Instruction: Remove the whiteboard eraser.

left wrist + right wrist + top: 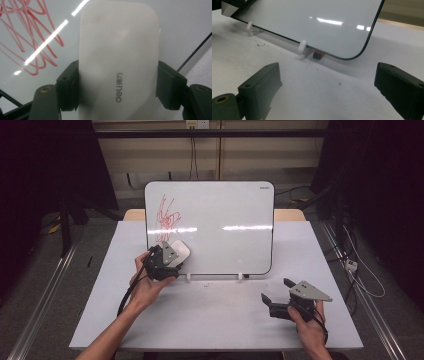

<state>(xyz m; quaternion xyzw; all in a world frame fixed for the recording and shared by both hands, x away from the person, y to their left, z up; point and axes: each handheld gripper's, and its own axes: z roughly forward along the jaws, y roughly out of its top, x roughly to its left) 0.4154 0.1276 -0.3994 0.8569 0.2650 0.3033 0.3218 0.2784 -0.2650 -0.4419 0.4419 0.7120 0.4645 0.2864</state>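
the left gripper [117, 85] clamps the white eraser [118, 57] by its long sides against the whiteboard [225, 220], just beside the red scribble [165, 215], while the right gripper [277, 297] rests with jaws apart on the table [215, 315].

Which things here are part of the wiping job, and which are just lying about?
In the job:
- left gripper, shut on the white eraser
- whiteboard
- red scribble

Lying about:
- right gripper, open and empty over the table
- small red and black block under the whiteboard's edge
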